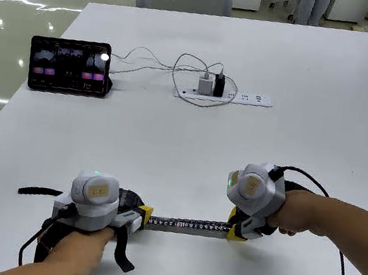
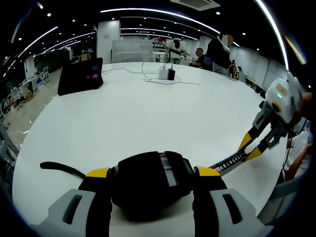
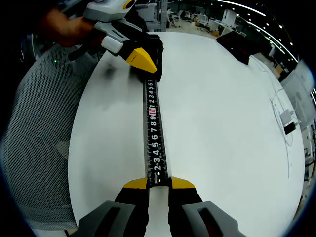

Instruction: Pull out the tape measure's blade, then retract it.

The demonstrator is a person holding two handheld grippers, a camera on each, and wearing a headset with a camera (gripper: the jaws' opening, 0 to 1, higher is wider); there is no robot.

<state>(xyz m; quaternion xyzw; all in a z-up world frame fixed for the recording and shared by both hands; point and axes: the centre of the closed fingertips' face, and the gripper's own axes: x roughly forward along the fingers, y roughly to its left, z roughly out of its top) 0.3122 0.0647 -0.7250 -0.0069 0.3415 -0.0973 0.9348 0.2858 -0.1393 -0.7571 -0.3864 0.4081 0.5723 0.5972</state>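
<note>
Yellow-tipped, the left gripper (image 2: 153,173) is closed to the width of the tape measure's case (image 2: 148,190), its jaws pressing the black, rounded body from either side; the case sits low at the near edge of the white table (image 1: 239,147); a black strap (image 1: 35,191) trails from it across the tabletop to the person's left. From the case the blade (image 3: 154,133) runs out straight and flat just over the table to the right gripper (image 3: 158,183), whose jaws are nearly together and pinch the blade's free end between their yellow tips; the end hook is probably tucked between them, though it is hidden. The blade is black with white numerals and fine tick marks, one numeral picked out in red, the figures rising from the right gripper toward the case; in the head view it spans the gap between the two grippers, both of which are held in the person's hands. Farther back on the table stand a dark tablet (image 1: 70,65) with a lit screen and a white power strip (image 1: 230,96) with two chargers plugged in; thin cables (image 1: 154,61) loop between them.
</note>
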